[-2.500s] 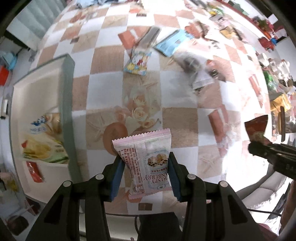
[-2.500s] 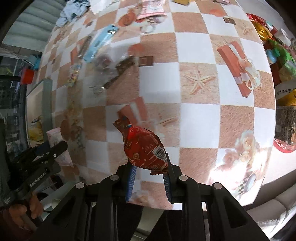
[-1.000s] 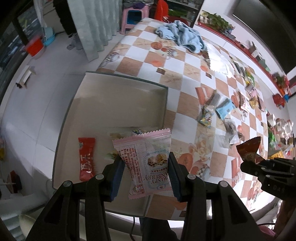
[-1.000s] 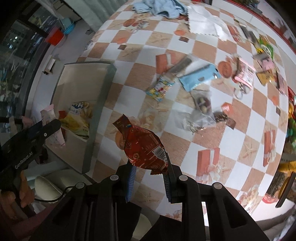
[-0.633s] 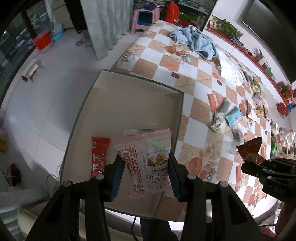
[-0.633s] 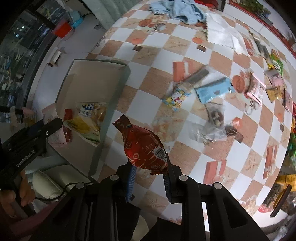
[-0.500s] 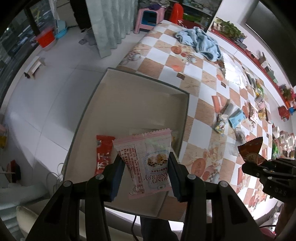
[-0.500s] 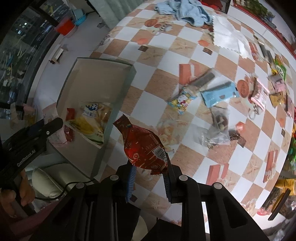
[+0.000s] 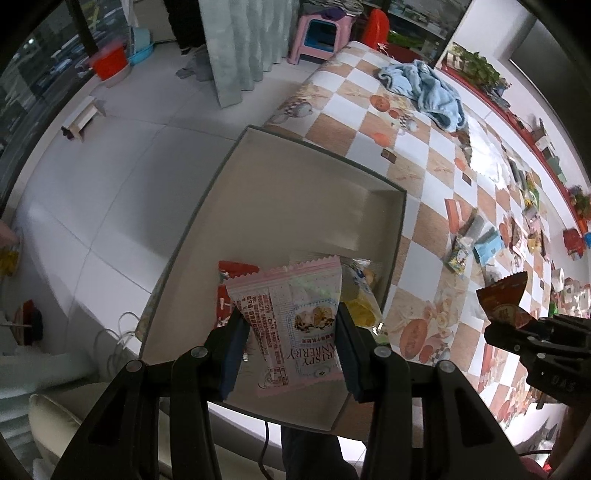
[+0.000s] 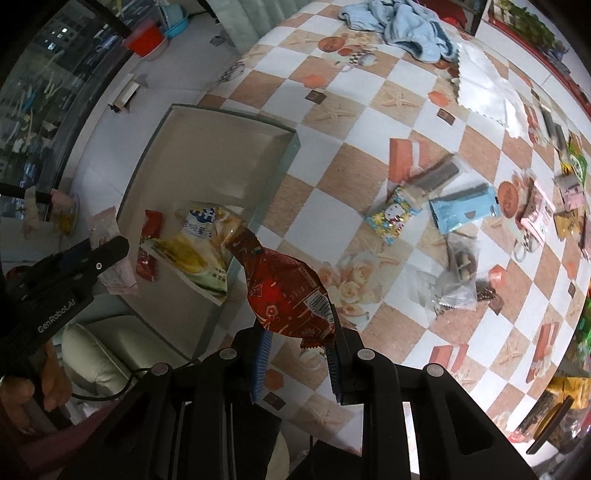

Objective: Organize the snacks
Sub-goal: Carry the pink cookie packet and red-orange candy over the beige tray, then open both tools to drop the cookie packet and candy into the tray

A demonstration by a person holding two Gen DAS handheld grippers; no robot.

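Left wrist view: two packets held above the box and the table

Left wrist view: the left gripper (image 9: 291, 350) is seen closed on a pink cranberry snack packet (image 9: 291, 317), the blue pads pressed against its two side edges. The packet is held upright over the near part of a shallow grey box (image 9: 221, 177) that stands at the edge of a checkered table (image 9: 417, 184). Behind the packet, on the box floor, a red packet (image 9: 223, 291) and a yellow chips bag (image 9: 360, 299) are partly seen; the far half of the box floor is bare. At the right edge the right gripper (image 9: 517, 328) is seen from the side with a dark red packet (image 9: 502, 302) between its fingers.

From the right wrist view, the right gripper (image 10: 297, 354) is shown clamped on the lower corner of the dark red packet (image 10: 284, 291), which is held above the table (image 10: 332, 122) just beside the box's right wall (image 10: 266, 206). Inside the box the chips bag (image 10: 199, 247) lies against that wall, with the small red packet (image 10: 147, 247) to its left. The left gripper (image 10: 92, 254) and its pink packet (image 10: 110, 254) appear at the left, over the box's near left corner.

Further out on the table, loose snacks are scattered: a cartoon-printed packet (image 10: 393, 218), a light blue packet (image 10: 465, 210), a clear wrapper (image 10: 454, 291) and others toward the far right edge. A blue towel (image 10: 406, 22) lies crumpled at the table's far end.
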